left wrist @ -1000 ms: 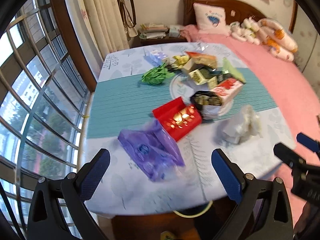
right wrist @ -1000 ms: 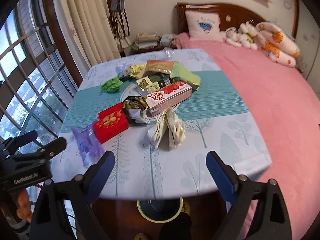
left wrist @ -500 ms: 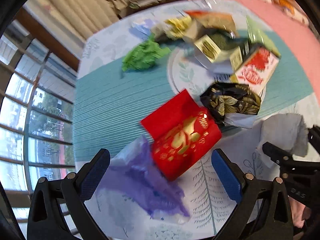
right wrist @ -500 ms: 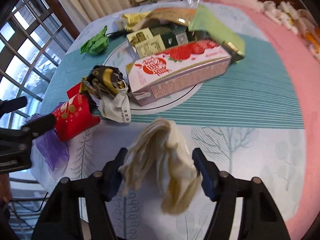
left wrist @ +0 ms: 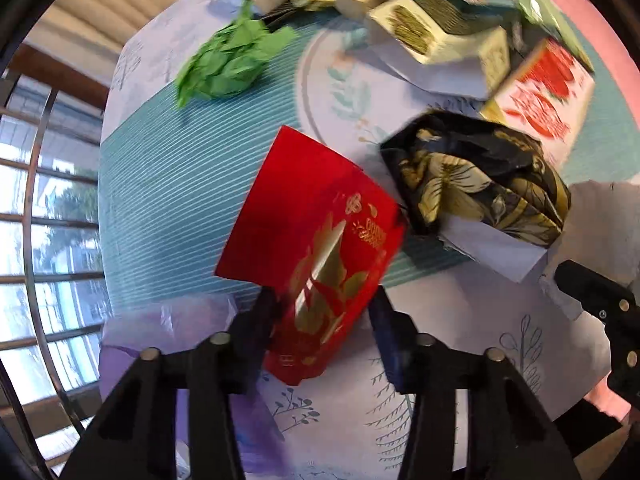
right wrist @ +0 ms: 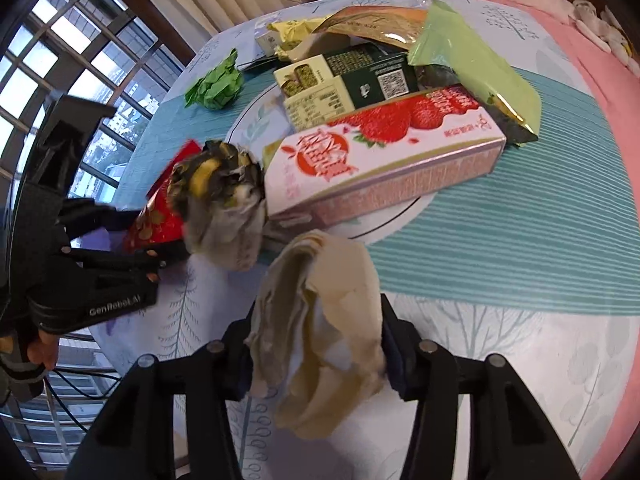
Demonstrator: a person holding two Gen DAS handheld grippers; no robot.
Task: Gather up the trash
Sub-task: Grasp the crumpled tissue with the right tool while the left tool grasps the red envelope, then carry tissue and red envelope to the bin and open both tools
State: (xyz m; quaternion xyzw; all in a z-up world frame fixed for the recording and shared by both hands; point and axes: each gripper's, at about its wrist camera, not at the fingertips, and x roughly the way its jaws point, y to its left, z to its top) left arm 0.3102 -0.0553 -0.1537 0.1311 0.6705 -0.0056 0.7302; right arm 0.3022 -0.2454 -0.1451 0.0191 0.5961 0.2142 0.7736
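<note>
Bedroom light comes through a barred window beside a round table (left wrist: 168, 184) with a teal stripe and lots of trash.

From the left wrist, the left claw (left wrist: 322, 326) has just been closing and now has its two sides against a red packet (left wrist: 320, 240) near the table's near edge, likely so it can lift it. A purple bag (left wrist: 168, 328) lies just beside it, partly under the claw. A black and gold wrapper (left wrist: 480, 176) touches the packet's far side and may drag along. Green paper (left wrist: 228, 60) sits well apart.

From the right wrist, the right claw (right wrist: 316, 340) has also just been closing and now squeezes a cream napkin wad (right wrist: 320, 320) at the near edge. A strawberry box (right wrist: 380, 160) on a plate (right wrist: 248, 124) lies just past it. The other claw works at the table's window-side edge.
</note>
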